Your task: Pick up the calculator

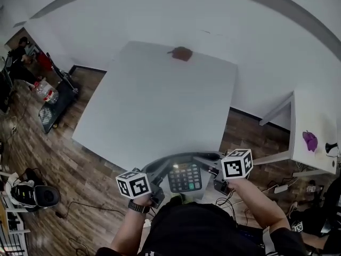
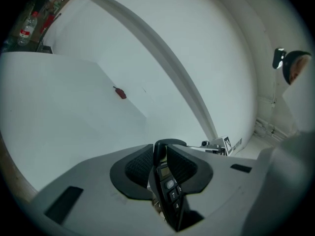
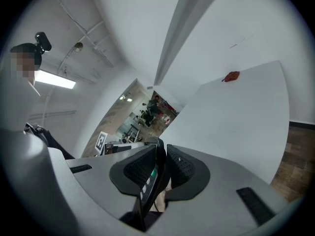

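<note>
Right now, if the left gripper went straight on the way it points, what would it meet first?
The calculator clamped in its jaws; beyond it, probably the right gripper on the opposite edge.

A small reddish-brown object (image 1: pixel 181 53) is seen lying near the far edge of the white counter (image 1: pixel 154 105). A purple item (image 1: pixel 310 141) is set on a second white table (image 1: pixel 315 116) at the right. Wooden flooring (image 1: pixel 69 169) is seen below.

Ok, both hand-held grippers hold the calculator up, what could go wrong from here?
The calculator is pinched only at its thin edges by the left hand-held gripper and right hand-held gripper; uneven motion could twist it loose. It seems past the table edge, so a drop might reach the floor.
</note>
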{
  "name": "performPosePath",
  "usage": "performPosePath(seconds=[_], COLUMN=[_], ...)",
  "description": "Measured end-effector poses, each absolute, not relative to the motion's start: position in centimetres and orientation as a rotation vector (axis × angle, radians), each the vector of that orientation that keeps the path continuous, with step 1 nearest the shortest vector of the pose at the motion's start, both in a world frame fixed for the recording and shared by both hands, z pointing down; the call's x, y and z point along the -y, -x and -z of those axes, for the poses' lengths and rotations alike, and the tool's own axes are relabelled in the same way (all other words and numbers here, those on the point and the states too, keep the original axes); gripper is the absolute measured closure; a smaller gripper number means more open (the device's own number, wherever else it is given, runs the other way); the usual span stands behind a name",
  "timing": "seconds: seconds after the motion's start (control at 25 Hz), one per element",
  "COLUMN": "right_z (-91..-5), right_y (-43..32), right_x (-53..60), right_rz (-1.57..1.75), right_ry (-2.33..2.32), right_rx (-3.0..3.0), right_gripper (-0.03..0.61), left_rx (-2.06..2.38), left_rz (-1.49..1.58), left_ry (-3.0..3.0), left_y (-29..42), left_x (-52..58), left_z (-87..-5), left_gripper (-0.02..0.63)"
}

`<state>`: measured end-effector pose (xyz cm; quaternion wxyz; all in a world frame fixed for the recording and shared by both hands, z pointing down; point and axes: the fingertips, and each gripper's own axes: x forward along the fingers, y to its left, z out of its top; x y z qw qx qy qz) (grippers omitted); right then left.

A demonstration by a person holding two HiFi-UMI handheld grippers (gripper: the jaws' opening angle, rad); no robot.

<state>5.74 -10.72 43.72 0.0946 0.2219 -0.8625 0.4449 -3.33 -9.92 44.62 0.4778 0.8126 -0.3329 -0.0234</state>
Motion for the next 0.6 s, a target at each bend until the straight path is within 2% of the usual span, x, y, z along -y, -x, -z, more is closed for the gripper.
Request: performPosePath(seconds=[0.6], right_z=[-34.0], right_y=[-5.0], right_x=[8.4], right_rz=[-1.157], right_ry=[-0.640], right_rx=[2.724], right_gripper=[0.505], left_rx=[0.847], left_rz=[0.137], left_ry=[-2.147], left_y=[4.1], left_x=[7.9], left_z=[-34.8], left_gripper=[0.535])
